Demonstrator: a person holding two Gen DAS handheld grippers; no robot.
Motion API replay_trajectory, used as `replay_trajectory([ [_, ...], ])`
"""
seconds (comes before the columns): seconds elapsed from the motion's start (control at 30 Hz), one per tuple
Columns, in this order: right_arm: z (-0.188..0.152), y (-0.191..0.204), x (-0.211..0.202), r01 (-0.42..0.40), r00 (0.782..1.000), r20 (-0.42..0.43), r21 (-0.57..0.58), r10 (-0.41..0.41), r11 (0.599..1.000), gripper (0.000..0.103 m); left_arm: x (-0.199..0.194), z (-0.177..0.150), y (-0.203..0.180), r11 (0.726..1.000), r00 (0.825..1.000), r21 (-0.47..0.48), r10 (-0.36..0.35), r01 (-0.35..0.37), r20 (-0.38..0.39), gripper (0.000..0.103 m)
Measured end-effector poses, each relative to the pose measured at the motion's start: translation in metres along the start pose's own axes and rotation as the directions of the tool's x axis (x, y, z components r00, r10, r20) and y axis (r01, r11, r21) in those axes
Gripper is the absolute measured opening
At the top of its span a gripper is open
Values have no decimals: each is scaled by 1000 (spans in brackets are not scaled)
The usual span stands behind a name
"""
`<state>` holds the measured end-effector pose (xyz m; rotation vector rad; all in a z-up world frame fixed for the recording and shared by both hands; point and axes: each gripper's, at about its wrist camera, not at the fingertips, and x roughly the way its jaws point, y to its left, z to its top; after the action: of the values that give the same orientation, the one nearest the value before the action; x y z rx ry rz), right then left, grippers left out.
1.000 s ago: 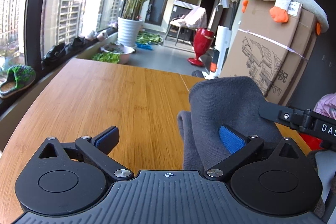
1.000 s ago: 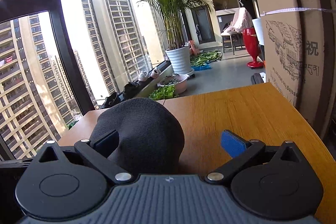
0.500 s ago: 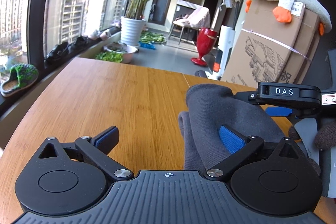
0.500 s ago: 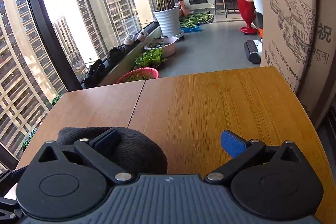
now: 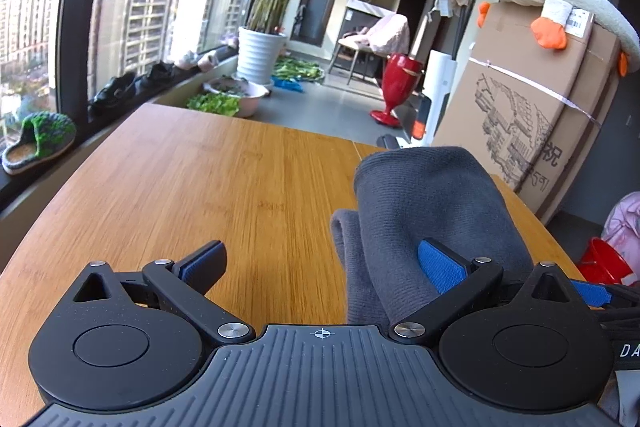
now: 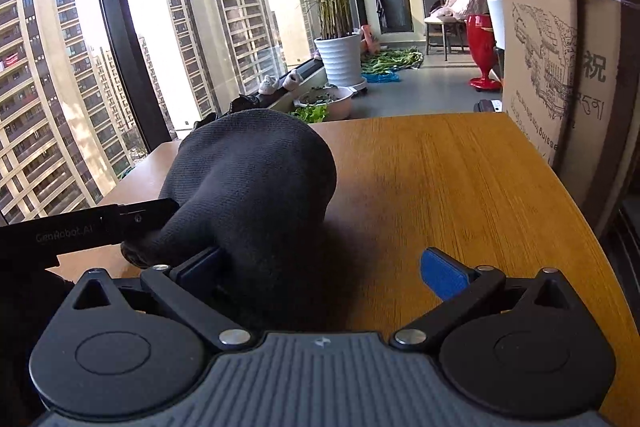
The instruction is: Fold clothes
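Note:
A dark grey knit garment (image 5: pixel 432 211) sits bunched on the wooden table (image 5: pixel 224 187). In the left wrist view it rises in front of my right finger pad (image 5: pixel 440 267). My left gripper (image 5: pixel 320 263) is open, its jaws wide apart and holding nothing. In the right wrist view the same garment (image 6: pixel 256 183) looks almost black and humps up before my left finger pad (image 6: pixel 200 267). My right gripper (image 6: pixel 320 267) is open and empty. The left gripper's body (image 6: pixel 88 227) shows at the left edge against the cloth.
A large cardboard box (image 5: pixel 532 115) with a plush goose (image 5: pixel 552 3) on top stands past the table's right edge. A window (image 6: pixel 80 67) runs along the left side, with shoes on its sill. A potted palm (image 5: pixel 264 55) and red stool (image 5: pixel 396 83) stand on the floor beyond.
The right gripper has dropped from across the garment to low beside my left gripper. In the right wrist view the garment has risen from a low mound to a tall hump.

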<state>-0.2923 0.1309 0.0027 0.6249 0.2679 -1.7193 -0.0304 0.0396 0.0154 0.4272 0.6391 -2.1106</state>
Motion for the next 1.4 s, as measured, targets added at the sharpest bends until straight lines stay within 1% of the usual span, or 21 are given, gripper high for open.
replay_trajectory([
  [0.03,2,-1,1,16,1000,7,1,-16,1000,103,1,0,3,1000,1000,-17,-15,15,-4,103],
  [0.1,1,-6,-4,9,1000,29,24,-10,1000,103,1,-1,10,998,999,-54,-41,41,-1,103],
  [0.2,-3,-13,-15,-14,997,71,61,10,998,103,-10,-5,14,995,998,-80,-48,52,51,103],
  [0.3,-10,-14,-26,14,994,108,78,-22,997,103,-26,-11,10,997,992,-44,-54,60,112,103],
  [0.37,-13,-14,-30,22,993,114,82,-32,996,103,-34,-15,3,994,988,1,-104,105,117,103],
  [0.4,-14,-13,-30,16,994,107,81,-25,997,103,-36,-17,-2,994,988,29,-109,106,109,103],
  [0.5,-19,-4,-36,11,994,105,71,-19,997,103,-32,-16,-11,996,995,79,-58,51,86,103],
  [0.57,-20,-3,-37,13,994,106,69,-21,998,103,-28,-13,-9,996,997,81,-42,36,71,103],
  [0.67,-21,-4,-36,4,995,95,80,-11,997,103,-26,-9,0,999,996,44,25,-29,89,103],
  [0.73,-21,-4,-36,2,996,89,83,-9,997,103,-27,-7,10,999,994,1,51,-51,98,103],
  [0.8,-19,-6,-31,3,997,82,87,-10,996,103,-28,-7,18,998,994,-44,43,-39,97,103],
  [0.87,-20,-5,-33,7,996,83,86,-15,996,103,-31,-9,21,998,995,-58,37,-32,96,103],
  [0.9,-20,-5,-33,10,996,84,85,-17,996,103,-33,-10,19,998,995,-49,41,-36,94,103],
  [0.93,-20,-4,-34,14,997,80,82,-21,997,103,-36,-13,14,999,995,-21,51,-50,90,103],
  [1.0,-20,1,-32,35,998,41,59,-37,998,103,-41,-17,4,996,994,36,73,-76,85,103],
  [1.07,-21,7,-30,54,999,-2,22,-54,998,103,-44,-22,-6,992,995,98,74,-80,63,103],
  [1.17,-21,18,-29,98,995,-6,-30,-98,995,103,-39,-24,-18,982,996,167,81,-84,25,103],
  [1.27,-17,13,-21,81,996,-26,-13,-82,997,103,-33,-22,-16,985,996,149,90,-87,-8,103],
  [1.4,-12,-5,-13,80,996,-37,73,-78,994,103,-25,-18,-5,993,996,88,83,-79,-45,103],
])
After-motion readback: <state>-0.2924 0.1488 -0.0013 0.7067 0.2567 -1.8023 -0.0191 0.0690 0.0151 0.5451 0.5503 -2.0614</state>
